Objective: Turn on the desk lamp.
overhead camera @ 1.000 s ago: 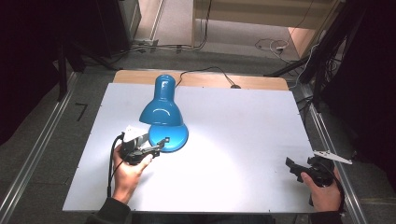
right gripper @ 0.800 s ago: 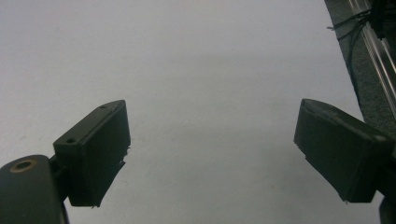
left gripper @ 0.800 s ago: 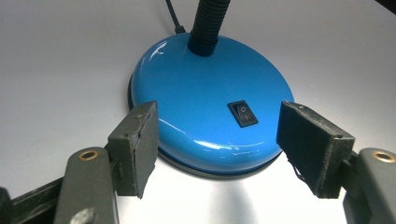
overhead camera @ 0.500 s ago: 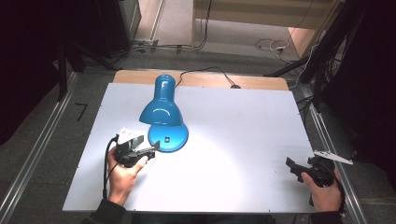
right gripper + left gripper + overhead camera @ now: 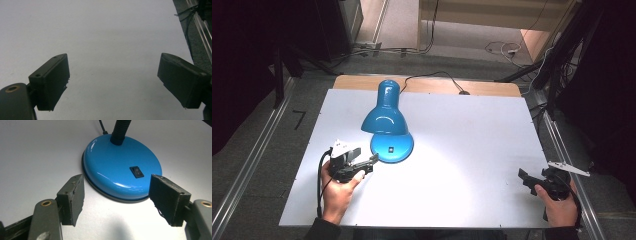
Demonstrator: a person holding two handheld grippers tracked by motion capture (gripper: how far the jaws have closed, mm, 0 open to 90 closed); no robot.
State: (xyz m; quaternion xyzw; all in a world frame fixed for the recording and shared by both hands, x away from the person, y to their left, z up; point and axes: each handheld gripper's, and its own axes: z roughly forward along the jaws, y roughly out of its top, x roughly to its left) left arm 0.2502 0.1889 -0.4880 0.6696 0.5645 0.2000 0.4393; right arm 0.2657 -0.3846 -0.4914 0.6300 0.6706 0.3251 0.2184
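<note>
A blue desk lamp (image 5: 387,122) is standing at the upper centre of the white counter (image 5: 472,145), its shade leaning toward the top of the frame. The left tongs (image 5: 371,161) are pointing at its round base from lower left, just beside it. The right tongs (image 5: 524,178) are resting at lower right, well apart.

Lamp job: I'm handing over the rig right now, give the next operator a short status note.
Left claw: open, just short of the lamp base, jaws apart, touching nothing.
Right claw: open, over bare table at the right edge, holding nothing.
Lamp: upright left of centre, shade tipped down, light on the table. The rocker switch on the base faces the left claw.
Done: left claw lined up at the base.
Left, probably: reach the switch and press it; that is a guess.
</note>
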